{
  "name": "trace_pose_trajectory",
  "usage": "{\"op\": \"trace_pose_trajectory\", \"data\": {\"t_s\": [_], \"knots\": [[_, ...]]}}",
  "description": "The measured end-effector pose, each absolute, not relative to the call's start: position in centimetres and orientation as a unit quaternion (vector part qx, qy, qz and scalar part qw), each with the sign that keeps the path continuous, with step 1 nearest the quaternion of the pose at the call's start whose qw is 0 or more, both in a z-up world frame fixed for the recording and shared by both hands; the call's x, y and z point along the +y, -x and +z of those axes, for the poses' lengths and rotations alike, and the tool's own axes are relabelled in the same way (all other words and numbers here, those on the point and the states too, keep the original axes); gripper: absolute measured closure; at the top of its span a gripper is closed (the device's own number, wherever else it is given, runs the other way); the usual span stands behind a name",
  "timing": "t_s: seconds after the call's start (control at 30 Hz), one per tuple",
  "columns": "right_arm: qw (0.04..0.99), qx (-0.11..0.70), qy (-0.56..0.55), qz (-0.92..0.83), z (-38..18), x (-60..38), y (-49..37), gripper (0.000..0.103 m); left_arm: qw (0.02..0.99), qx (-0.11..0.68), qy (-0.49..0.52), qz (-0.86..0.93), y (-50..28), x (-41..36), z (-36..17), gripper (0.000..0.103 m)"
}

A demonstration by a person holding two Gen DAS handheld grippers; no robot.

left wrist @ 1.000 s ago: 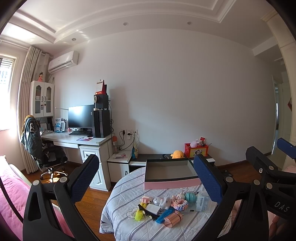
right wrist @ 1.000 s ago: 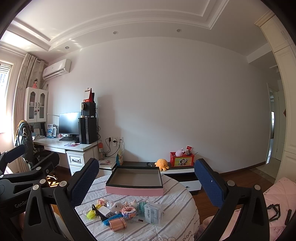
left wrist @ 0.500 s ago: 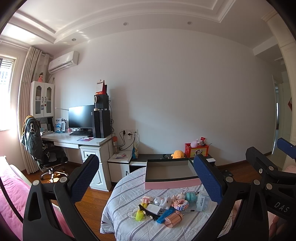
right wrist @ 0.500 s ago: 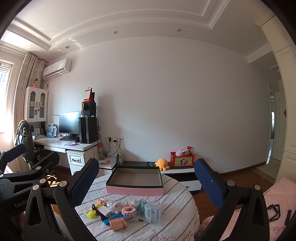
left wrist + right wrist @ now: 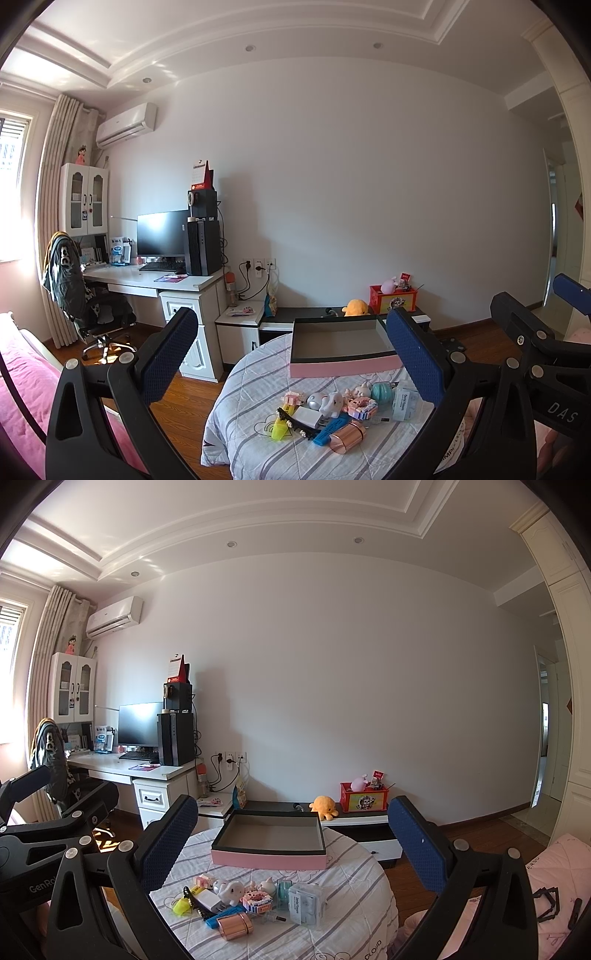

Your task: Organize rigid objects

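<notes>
Pink-sided and dark-rimmed, a shallow open box (image 5: 269,843) sits at the far side of a round table (image 5: 354,893) covered with a grey-striped white cloth. In front of the box, toward the near edge, lies a loose cluster of small rigid objects: a clear plastic case with a printed label (image 5: 306,904), a shiny copper-coloured cylinder (image 5: 234,926) lying on its side, a blue flat item (image 5: 224,912) just beside it, a white charger block (image 5: 209,899), a yellow piece (image 5: 181,907), a small white elephant figure (image 5: 231,888), a pink and white block-built ring (image 5: 257,901) and a teal item (image 5: 284,888).

Both grippers are held above the table and well apart from these things. The left gripper (image 5: 291,363) has its blue-padded jaws spread wide with nothing between them. The right gripper (image 5: 291,845) is likewise spread wide and grasps nothing.

Behind the table a low cabinet carries an orange plush toy (image 5: 324,806) and a red box (image 5: 364,802). To the left stands a white desk (image 5: 133,771) with a monitor (image 5: 140,724) and a black computer tower (image 5: 176,738).
</notes>
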State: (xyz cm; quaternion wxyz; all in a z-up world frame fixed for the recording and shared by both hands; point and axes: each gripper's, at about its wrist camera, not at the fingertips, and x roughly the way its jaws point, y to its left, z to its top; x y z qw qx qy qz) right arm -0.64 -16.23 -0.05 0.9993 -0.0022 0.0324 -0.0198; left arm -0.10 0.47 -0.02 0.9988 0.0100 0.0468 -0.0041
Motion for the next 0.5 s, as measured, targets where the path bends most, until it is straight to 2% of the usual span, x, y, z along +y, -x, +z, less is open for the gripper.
{"op": "trace_pose_trajectory", "data": {"t_s": [0.5], "knots": [[0.999,0.035,0.003,-0.019,0.05,-16.37,0.48,0.0,0.999,0.047,-0.01,-0.005,-0.24,0.37,-0.24,0.0]]}}
